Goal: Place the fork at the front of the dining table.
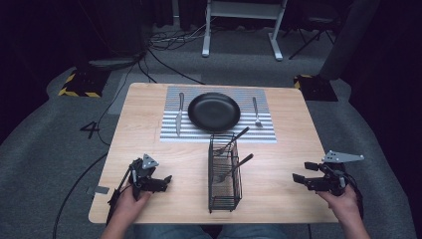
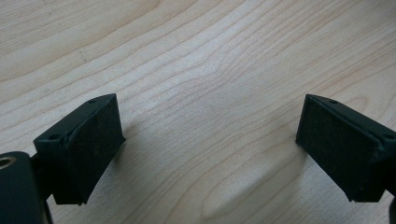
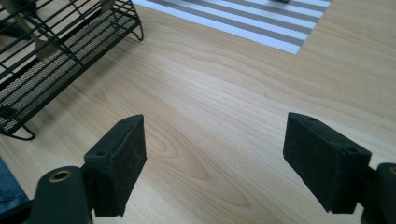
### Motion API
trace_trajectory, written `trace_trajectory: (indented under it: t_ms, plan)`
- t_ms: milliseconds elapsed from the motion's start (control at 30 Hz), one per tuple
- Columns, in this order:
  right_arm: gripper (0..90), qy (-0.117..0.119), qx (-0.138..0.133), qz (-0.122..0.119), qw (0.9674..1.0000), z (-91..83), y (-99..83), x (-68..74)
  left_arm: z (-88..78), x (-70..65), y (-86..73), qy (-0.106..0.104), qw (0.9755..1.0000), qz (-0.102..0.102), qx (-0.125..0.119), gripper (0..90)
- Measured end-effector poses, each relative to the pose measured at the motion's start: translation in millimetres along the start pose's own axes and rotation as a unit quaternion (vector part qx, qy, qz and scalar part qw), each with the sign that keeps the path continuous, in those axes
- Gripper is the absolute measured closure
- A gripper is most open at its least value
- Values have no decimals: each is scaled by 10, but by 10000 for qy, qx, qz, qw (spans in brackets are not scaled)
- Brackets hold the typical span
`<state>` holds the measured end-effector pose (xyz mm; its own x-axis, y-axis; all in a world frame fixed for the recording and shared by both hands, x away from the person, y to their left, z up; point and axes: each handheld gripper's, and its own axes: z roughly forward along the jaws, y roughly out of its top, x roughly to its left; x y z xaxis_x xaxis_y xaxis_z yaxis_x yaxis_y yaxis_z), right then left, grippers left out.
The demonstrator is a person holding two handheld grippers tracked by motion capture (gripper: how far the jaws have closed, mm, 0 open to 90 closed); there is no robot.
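1. Table (image 1: 149,149): light wood. High view takes in all of it. Left gripper view gives bare grain between the jaws; right gripper view gives grain plus two things at its top edge.
2. Mat (image 1: 218,115): grey striped, at the far middle of the table. One corner of it shows at the top of the right gripper view (image 3: 261,21).
3. Plate (image 1: 214,111): black, centred on the mat. High view has it.
4. Rack (image 1: 224,172): black wire, near middle of the table, between the two grippers, well apart from both. High view shows two utensils standing tilted in it. Right gripper view catches its mesh floor and feet at upper left (image 3: 56,60).
5. Knife (image 1: 179,113): on the mat, left of the plate.
6. Fork (image 1: 256,112): on the mat, right of the plate.
7. Left gripper (image 1: 166,180): near left of the table, low over the wood. Own view (image 2: 210,144): jaws wide apart, nothing between them.
8. Right gripper (image 1: 298,172): at the near right edge, pointing toward the rack. Own view (image 3: 215,158): jaws spread, nothing between them.
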<state>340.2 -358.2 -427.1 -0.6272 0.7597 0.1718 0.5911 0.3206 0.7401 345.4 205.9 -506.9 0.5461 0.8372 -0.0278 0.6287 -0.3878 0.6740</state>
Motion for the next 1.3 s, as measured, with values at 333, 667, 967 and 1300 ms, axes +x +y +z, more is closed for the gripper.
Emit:
trace_trajectory:
  t_ms: [333,667,967,1300]
  plan:
    - [219,-293,151,137,9994,155,-328,-151,0,0,0,0,10000,0,-1,72]
    - [249,-600,335,-36,9976,391,-404,-173,1,-3,1,15,10000,-3,1,71]
    - [124,-971,111,-358,9946,560,-509,-216,1,-3,1,14,10000,-1,2,71]
    - [91,-1024,140,-319,9941,583,-496,-204,1,-3,0,10,10000,-1,0,71]
